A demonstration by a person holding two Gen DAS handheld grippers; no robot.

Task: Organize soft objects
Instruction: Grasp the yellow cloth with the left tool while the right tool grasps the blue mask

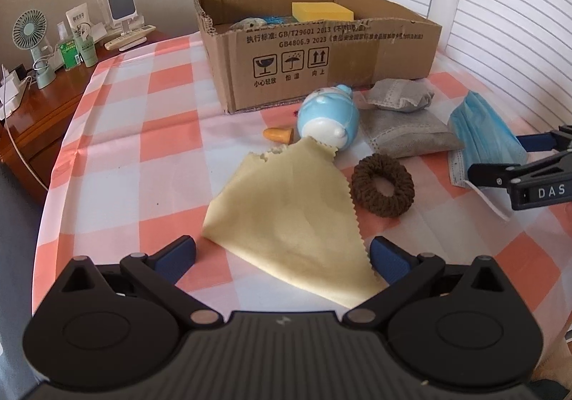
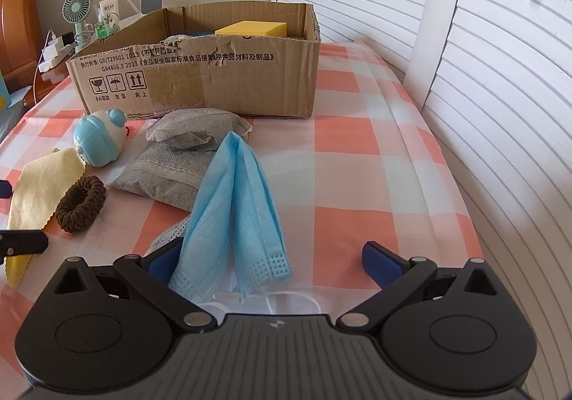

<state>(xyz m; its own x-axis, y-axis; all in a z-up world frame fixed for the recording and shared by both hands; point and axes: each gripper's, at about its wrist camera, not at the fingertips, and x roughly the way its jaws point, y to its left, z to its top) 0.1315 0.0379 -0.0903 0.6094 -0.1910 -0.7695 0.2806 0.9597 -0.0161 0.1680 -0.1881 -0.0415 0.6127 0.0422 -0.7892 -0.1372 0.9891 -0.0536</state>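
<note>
A cardboard box point(image 1: 339, 74) point(image 2: 200, 85) stands at the back and holds a yellow sponge point(image 1: 321, 11) point(image 2: 252, 29) and other items. In front of it lie a yellow cloth point(image 1: 296, 217) point(image 2: 39, 182), a brown hair tie point(image 1: 382, 185) point(image 2: 80, 199), a blue toy point(image 1: 327, 117) point(image 2: 98, 141), two grey pouches point(image 1: 404, 128) point(image 2: 175, 164), an orange earplug point(image 1: 278, 134) and a blue face mask point(image 1: 482, 135) point(image 2: 236, 217). My left gripper point(image 1: 282, 257) is open with the cloth's near corner between its fingers. My right gripper point(image 2: 271, 262) is open around the mask's near end.
The table wears an orange and white checked cloth point(image 1: 143, 149) point(image 2: 357, 185). A wooden side table point(image 1: 43, 107) at the left holds a small fan point(image 1: 30, 31), bottles and chargers. White louvred panels point(image 2: 482, 78) stand close at the back and right.
</note>
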